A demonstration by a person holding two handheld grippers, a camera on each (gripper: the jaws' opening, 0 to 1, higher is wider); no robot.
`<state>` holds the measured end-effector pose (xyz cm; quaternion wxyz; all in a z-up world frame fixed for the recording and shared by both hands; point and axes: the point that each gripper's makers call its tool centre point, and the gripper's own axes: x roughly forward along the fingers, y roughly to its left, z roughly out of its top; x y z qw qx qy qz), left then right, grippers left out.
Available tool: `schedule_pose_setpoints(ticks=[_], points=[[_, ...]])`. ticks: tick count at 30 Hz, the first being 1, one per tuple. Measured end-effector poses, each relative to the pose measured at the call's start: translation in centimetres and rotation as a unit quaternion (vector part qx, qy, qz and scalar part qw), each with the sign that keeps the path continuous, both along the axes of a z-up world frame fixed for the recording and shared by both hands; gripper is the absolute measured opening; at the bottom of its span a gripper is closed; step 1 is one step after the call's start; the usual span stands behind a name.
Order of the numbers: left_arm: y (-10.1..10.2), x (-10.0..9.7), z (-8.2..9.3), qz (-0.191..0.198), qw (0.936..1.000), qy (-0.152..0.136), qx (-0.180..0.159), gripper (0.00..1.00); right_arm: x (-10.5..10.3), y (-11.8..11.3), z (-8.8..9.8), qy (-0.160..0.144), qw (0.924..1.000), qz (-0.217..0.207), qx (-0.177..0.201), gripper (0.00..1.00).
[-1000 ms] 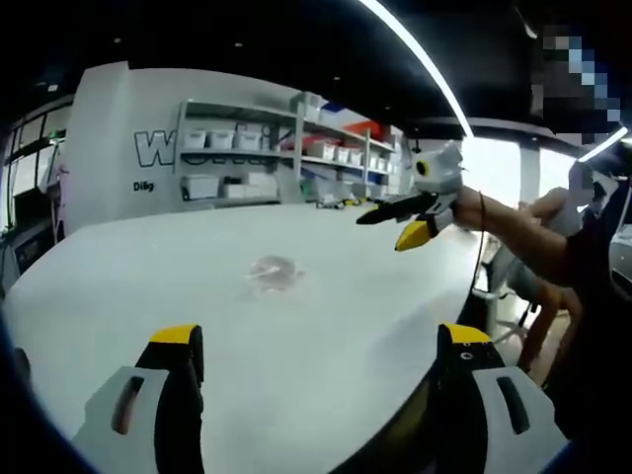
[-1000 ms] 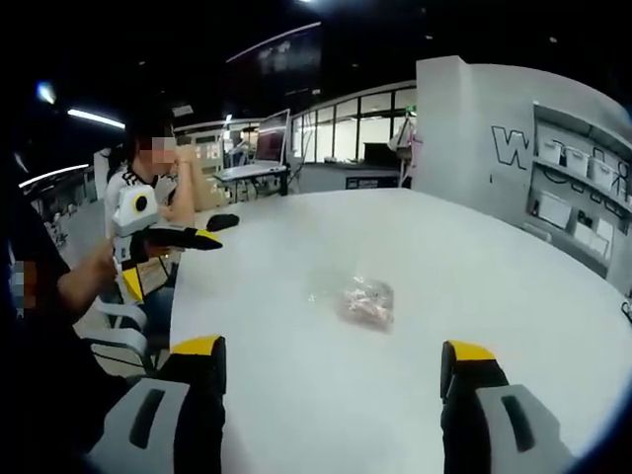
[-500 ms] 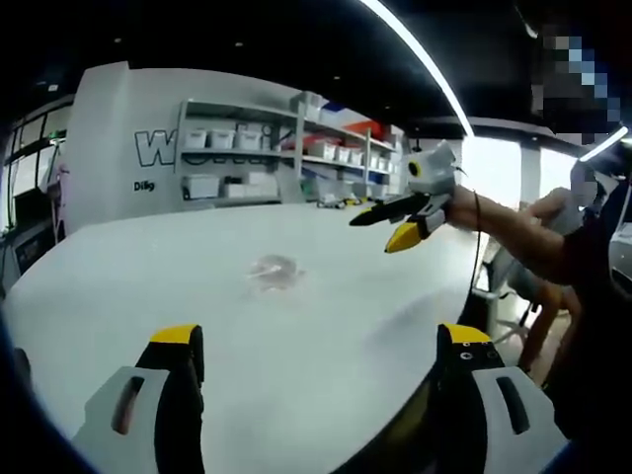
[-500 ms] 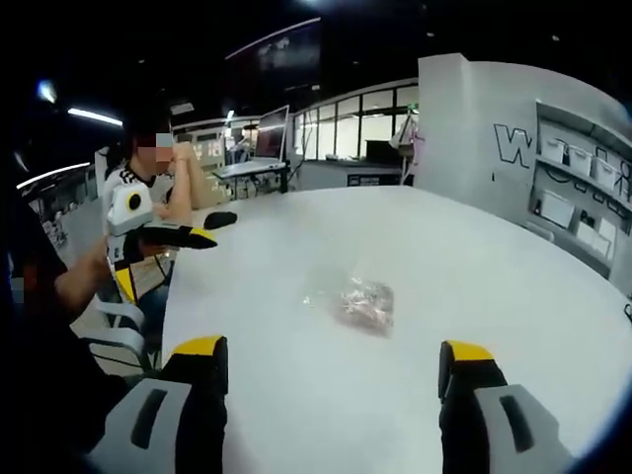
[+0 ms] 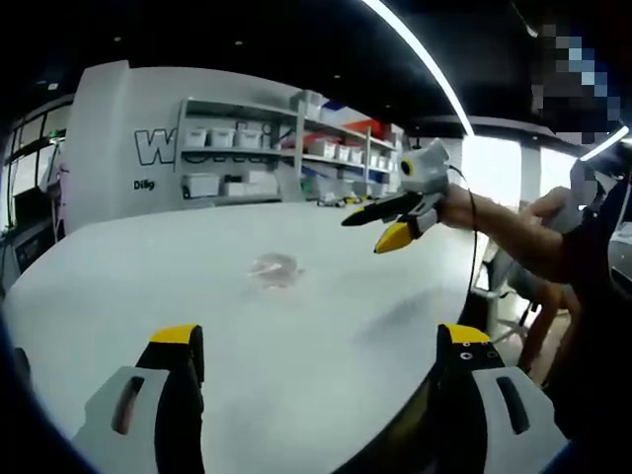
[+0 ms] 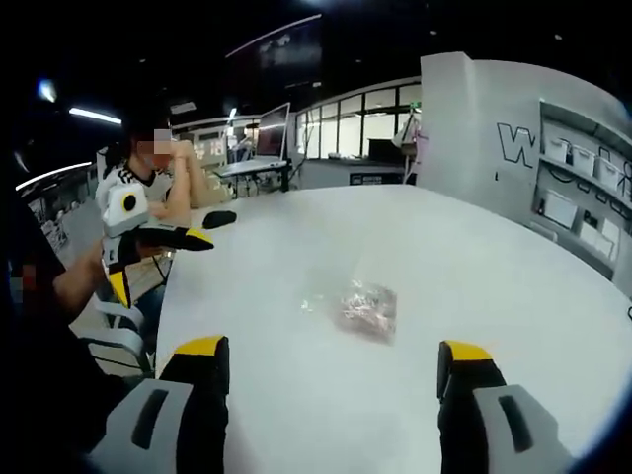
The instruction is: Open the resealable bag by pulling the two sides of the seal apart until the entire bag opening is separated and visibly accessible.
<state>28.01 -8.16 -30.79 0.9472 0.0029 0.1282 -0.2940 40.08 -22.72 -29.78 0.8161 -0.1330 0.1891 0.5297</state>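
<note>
Approaching the sealed bag: both grippers still to close in

Table [image 6: 513, 296]: large, white, rounded; bare apart from the bag.
Shelving [image 5: 257, 163]: far wall, white bins.
Seated person [image 6: 148, 173]: far left of the table in the right gripper view.
Right gripper [image 6: 331, 390]: jaws spread wide, holding nothing, aimed at the bag.
Left gripper [image 5: 316, 380]: jaws spread wide, holding nothing, bag well ahead.
Resealable bag [image 6: 363, 306]: small, clear, lying flat mid-table, seal apparently shut.
Handling advice: bring each gripper to an opposite lip of the seal, pinch one layer only, then pull apart evenly.
</note>
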Motion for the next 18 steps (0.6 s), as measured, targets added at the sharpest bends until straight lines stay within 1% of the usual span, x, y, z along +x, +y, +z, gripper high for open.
schedule_pose_setpoints(ticks=[18], points=[[0.29, 0.08, -0.16, 0.003, 1.0000, 0.001, 0.001, 0.97, 0.96, 0.59, -0.50, 0.003, 1.0000, -0.001, -0.003, 0.88]])
